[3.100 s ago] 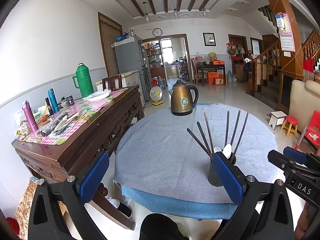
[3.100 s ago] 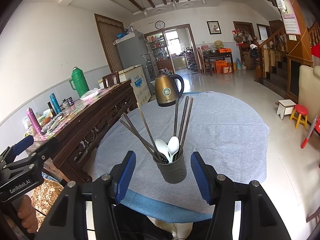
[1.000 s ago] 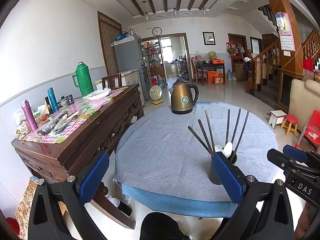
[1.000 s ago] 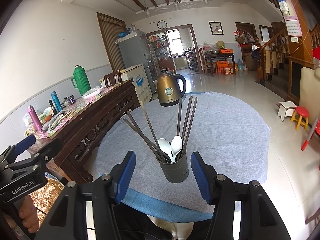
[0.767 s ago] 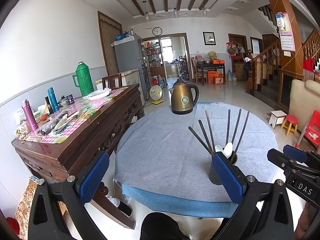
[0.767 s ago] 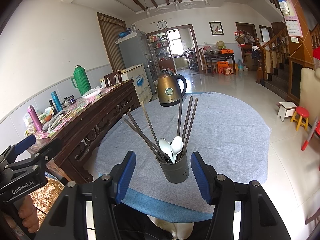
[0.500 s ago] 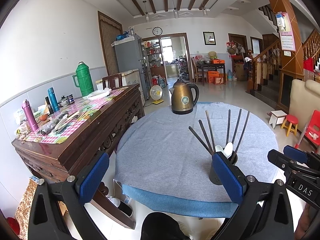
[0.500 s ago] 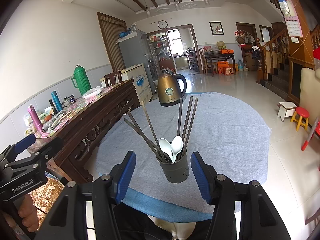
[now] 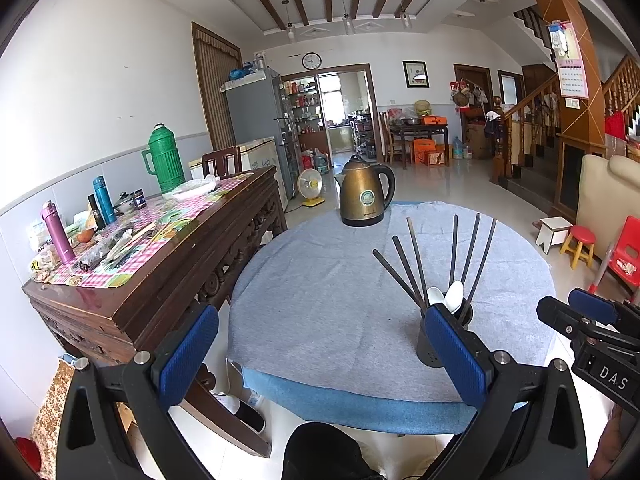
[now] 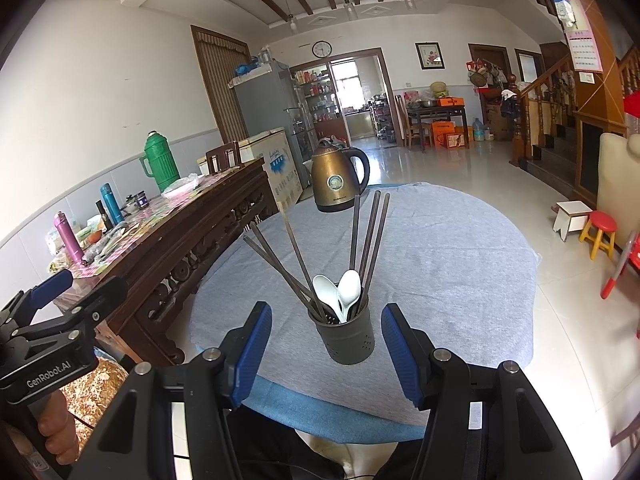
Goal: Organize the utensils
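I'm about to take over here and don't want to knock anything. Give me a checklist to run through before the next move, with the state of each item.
1. Utensil holder upright on the blue-grey tablecloth: ok.
2. Chopsticks and both white spoons inside the holder: ok.
3. Nothing loose left on the cloth: ok in both views; only the kettle stands at the far side.
4. Right gripper jaws open and holding nothing: ok.
5. Left gripper jaws open and holding nothing: ok.
6. Right gripper clear of the holder: cannot tell; the holder sits between the jaws in the view, depth unclear.
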